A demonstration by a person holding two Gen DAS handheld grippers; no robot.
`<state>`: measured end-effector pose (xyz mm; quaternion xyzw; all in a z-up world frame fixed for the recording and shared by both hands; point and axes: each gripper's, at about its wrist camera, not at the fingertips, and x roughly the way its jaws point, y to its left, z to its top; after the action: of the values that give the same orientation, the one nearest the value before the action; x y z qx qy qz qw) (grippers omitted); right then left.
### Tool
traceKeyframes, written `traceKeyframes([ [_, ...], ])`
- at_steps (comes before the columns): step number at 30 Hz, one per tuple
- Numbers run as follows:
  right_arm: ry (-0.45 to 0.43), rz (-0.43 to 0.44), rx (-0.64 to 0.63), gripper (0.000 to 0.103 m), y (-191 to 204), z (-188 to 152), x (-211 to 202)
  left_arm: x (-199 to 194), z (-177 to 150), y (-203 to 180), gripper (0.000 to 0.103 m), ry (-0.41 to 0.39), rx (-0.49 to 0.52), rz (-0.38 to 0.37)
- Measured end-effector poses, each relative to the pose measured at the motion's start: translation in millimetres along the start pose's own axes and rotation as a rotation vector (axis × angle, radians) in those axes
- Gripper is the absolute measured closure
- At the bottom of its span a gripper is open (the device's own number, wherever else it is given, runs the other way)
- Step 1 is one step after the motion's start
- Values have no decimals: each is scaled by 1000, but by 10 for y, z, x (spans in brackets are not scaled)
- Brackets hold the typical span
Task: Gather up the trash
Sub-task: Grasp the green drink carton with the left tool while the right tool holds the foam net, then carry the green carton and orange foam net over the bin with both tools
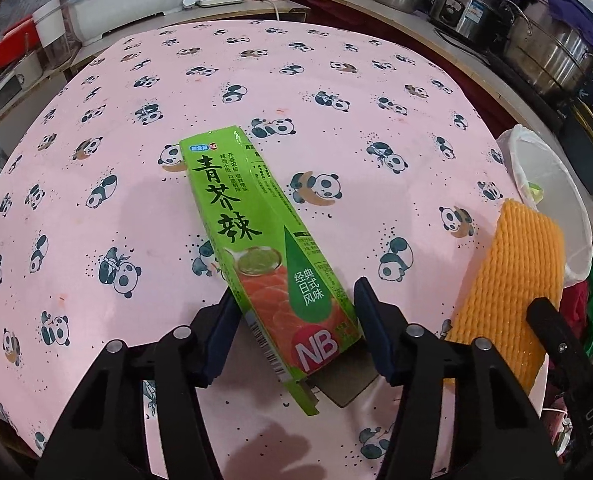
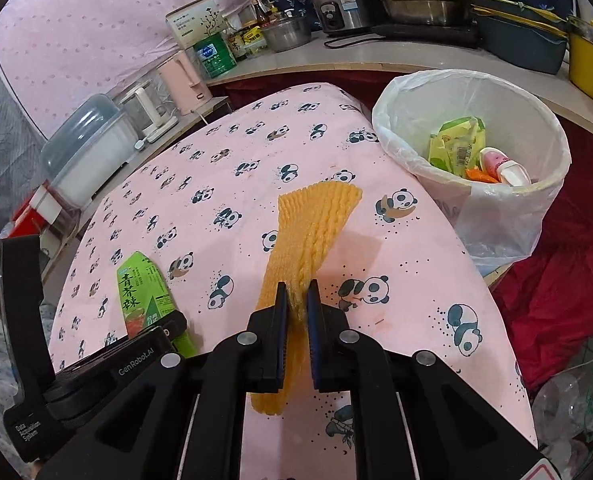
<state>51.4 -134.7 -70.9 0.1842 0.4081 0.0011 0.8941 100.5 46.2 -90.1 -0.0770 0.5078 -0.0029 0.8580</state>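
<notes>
My right tool (image 2: 297, 296) pinches the yellow foam net sleeve (image 2: 316, 220) for binning; my left tool (image 1: 296, 304) straddles the green cardboard box (image 1: 256, 232), seemingly ungripped.

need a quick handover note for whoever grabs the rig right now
Right gripper: shut on the yellow foam net, which is lifted over the table.
Left gripper: open, jaws either side of the green wasabi box, not yet clamped; box seems to lie on the pink panda tablecloth.
Lined trash bin stands beyond the table's far right edge, already holding wrappers.
Left to do: drop the net in the bin, grip the box, bin it.
</notes>
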Motion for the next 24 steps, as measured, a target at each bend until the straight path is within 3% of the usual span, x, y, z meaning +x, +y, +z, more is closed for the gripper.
traceKeyframes([
  [4, -11, 8, 3, 94, 8, -5, -58, -49, -28, -42, 60, -3, 25, -12],
  [6, -23, 10, 7, 94, 2, 1, -100, -71, -35, -66, 79, -2, 38, -19],
  [8, -32, 11, 10, 94, -12, 12, -138, -80, -44, -96, 85, 3, 51, -28],
  [24, -103, 13, 43, 94, -173, 103, -392, -424, -70, -413, 86, -70, 146, -74],
])
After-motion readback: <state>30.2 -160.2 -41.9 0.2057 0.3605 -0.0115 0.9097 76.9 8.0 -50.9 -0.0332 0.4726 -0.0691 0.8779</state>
